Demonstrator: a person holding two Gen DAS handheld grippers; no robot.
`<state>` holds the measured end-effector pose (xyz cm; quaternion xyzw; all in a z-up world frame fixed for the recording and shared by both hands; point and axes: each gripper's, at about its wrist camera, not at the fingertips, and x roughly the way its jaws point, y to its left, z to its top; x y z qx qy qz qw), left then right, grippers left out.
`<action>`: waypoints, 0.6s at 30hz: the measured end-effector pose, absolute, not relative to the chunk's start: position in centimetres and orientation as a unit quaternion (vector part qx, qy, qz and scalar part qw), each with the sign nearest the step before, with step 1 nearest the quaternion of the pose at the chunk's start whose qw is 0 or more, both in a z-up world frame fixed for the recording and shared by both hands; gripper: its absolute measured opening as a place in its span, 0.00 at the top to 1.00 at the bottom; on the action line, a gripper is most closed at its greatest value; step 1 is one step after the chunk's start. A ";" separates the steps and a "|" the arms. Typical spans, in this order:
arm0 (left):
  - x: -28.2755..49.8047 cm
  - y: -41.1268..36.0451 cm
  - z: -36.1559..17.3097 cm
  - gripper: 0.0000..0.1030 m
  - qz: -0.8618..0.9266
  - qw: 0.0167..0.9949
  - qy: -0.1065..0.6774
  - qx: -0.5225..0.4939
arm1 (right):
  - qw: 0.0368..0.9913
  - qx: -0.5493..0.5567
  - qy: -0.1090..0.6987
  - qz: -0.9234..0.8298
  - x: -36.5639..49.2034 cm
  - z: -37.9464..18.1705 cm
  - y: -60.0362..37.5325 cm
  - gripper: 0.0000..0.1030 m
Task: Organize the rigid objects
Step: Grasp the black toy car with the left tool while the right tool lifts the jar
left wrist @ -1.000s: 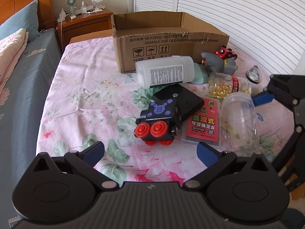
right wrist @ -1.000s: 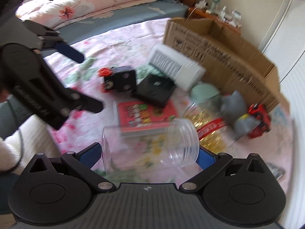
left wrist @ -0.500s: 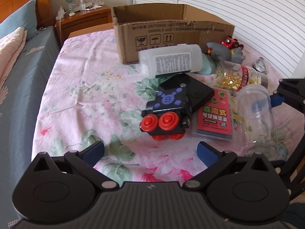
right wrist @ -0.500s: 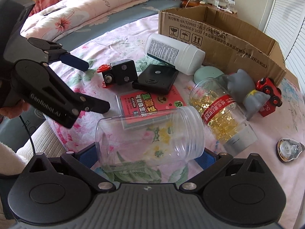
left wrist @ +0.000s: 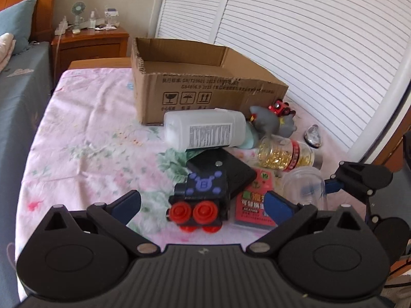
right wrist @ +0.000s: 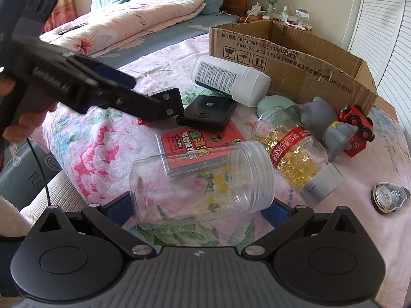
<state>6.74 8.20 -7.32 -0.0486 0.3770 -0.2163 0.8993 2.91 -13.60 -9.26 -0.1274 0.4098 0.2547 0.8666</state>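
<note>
A black toy train (left wrist: 203, 200) with red wheels stands on the floral sheet, between the fingers of my open left gripper (left wrist: 201, 205). A clear empty plastic jar (right wrist: 203, 182) lies on its side between the fingers of my open right gripper (right wrist: 199, 209); whether the pads touch it is hidden. The jar also shows in the left wrist view (left wrist: 304, 187). An open cardboard box (left wrist: 200, 82) stands behind the pile. The left gripper shows in the right wrist view (right wrist: 143, 102), around the train.
In the pile lie a white bottle (right wrist: 228, 79), a black case (right wrist: 208, 113), a red card pack (right wrist: 192, 143), a jar of yellow capsules (right wrist: 292, 151), a grey toy (right wrist: 326, 125), a red toy car (right wrist: 357, 123) and a mint disc (right wrist: 272, 104). A small tape dispenser (right wrist: 388, 197) lies at right.
My left gripper has moved forward so its fingers flank the toy train. My right gripper has closed in on the clear jar.
</note>
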 end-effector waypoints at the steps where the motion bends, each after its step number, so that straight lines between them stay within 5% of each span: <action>1: 7.2 8.2 -7.5 0.06 -0.220 0.897 0.379 -0.051 | 0.867 -0.127 0.410 0.254 2.9 -9.3 -13.6 0.00; 5: 8.6 8.2 -8.5 0.28 -0.242 0.877 0.407 -0.078 | 0.868 -0.127 0.409 0.252 2.8 -9.3 -13.6 0.00; 18: 9.2 8.6 -8.5 0.44 -0.257 0.865 0.418 -0.107 | 0.862 -0.162 0.411 0.249 3.0 -8.6 -12.8 0.00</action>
